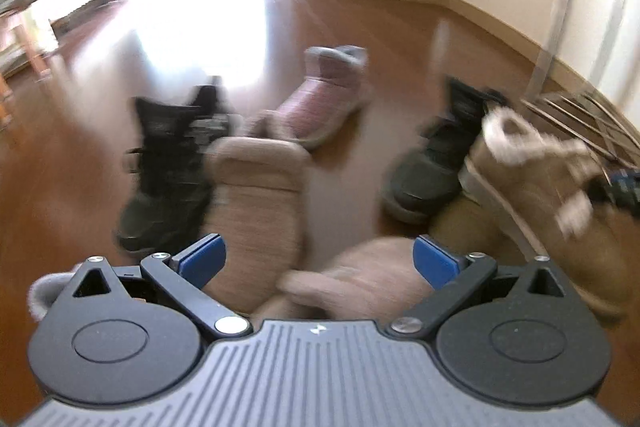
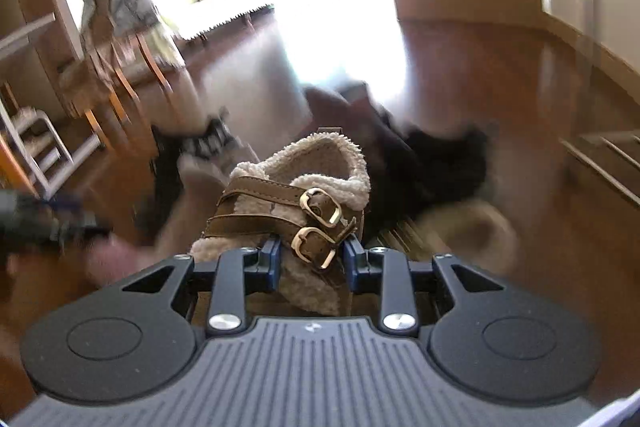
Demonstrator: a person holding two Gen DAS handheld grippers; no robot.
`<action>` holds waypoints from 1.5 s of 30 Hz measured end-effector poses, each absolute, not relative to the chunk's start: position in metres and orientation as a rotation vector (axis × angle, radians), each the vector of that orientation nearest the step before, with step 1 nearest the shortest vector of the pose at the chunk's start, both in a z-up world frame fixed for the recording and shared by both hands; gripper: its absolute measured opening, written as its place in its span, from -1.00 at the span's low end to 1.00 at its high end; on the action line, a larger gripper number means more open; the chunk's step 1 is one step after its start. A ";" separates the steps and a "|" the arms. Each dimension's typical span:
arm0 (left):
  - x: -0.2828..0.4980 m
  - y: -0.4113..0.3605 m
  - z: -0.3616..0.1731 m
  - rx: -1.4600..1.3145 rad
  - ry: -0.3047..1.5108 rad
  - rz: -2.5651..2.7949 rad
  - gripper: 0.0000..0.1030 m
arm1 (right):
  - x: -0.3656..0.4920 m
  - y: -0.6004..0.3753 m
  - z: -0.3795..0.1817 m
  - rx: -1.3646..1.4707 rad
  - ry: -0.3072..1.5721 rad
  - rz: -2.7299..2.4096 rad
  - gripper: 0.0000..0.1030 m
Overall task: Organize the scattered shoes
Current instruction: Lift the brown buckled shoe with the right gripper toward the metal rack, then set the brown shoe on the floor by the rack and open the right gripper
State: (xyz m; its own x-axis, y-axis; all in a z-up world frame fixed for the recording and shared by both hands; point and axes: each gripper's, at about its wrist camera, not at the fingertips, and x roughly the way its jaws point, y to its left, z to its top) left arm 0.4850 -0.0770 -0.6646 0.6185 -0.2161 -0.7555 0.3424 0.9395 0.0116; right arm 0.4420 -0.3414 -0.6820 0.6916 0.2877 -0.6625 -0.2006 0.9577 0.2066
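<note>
Shoes lie scattered on a wooden floor. My right gripper (image 2: 312,259) is shut on a tan fleece-lined boot with two buckled straps (image 2: 296,203) and holds it off the floor; the same boot (image 1: 552,187) shows at the right of the left wrist view. My left gripper (image 1: 320,259) is open and empty above two beige slippers (image 1: 260,195) (image 1: 360,279). A black sneaker (image 1: 168,167) lies left of them, a pink boot (image 1: 324,99) farther back, another black sneaker (image 1: 436,163) to the right.
A metal shoe rack (image 1: 580,115) stands at the right by the wall. Wooden chairs (image 2: 108,79) with clothes draped on them and a white step stool (image 2: 40,147) stand at the left. A second tan boot (image 2: 472,227) lies under the held one.
</note>
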 end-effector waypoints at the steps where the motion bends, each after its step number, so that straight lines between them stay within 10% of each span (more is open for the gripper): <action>1: 0.480 -0.089 -0.666 0.178 0.850 -0.360 0.96 | 0.419 -0.351 -0.686 0.087 0.780 0.251 -0.48; 11: 0.419 -0.202 -0.690 0.475 0.952 -0.740 0.96 | 0.313 -0.429 -0.769 -0.038 0.928 0.079 -0.44; 15: 0.399 -0.236 -0.695 0.581 0.969 -0.855 0.96 | 0.298 -0.430 -0.760 0.027 0.968 -0.025 -0.05; 18: 0.388 -0.244 -0.692 0.600 0.955 -0.876 0.96 | 0.285 -0.422 -0.738 0.104 0.920 -0.061 0.60; 22: 0.391 -0.245 -0.690 0.585 0.969 -0.858 0.96 | 0.291 -0.407 -0.733 0.065 0.876 -0.007 0.76; 45: 0.372 -0.288 -0.711 0.614 0.950 -0.907 0.96 | 0.273 -0.446 -0.776 -0.035 0.992 -0.144 0.42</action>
State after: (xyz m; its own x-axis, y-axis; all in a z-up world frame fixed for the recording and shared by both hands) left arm 0.3724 -0.2876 -0.7115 0.2780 -0.3768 -0.8836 0.8651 0.4979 0.0598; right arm 0.2732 -0.4455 -0.7759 0.5383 -0.1373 -0.8315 0.1051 0.9899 -0.0954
